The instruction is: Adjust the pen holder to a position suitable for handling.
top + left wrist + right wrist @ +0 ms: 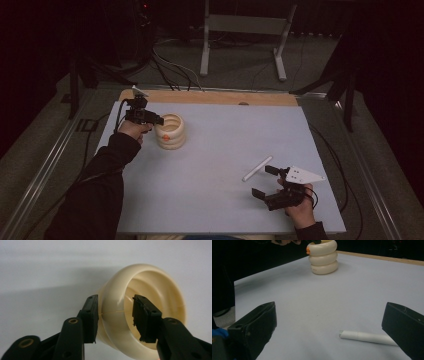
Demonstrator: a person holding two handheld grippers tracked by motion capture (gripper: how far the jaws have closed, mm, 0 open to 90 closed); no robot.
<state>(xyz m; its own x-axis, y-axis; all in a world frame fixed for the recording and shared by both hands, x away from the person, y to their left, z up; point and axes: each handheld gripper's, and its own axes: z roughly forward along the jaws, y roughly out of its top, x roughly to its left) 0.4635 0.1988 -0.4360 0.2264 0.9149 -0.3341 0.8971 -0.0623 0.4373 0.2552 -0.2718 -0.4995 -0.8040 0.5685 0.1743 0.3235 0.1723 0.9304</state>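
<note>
Two grippers are at work on the pale blue table (215, 200), well apart. At the far left, the left gripper (115, 315) straddles the wall of the cream ringed cup (170, 131), one jaw outside and one inside the rim; the outer pad sits against the wall, but a sliver of gap seems to remain at the inner pad, so I judge the pinch not quite made. To do it well, the jaws should close squarely on the rim and the cup should stay upright, without dragging across the table. Near the right edge, the right gripper (329, 327) hangs spread wide and empty, with the white tube (368, 337) lying just ahead of it. Its far end is cut off behind the right jaw. An orange spot (164, 134) on the cup is too small to identify.
</note>
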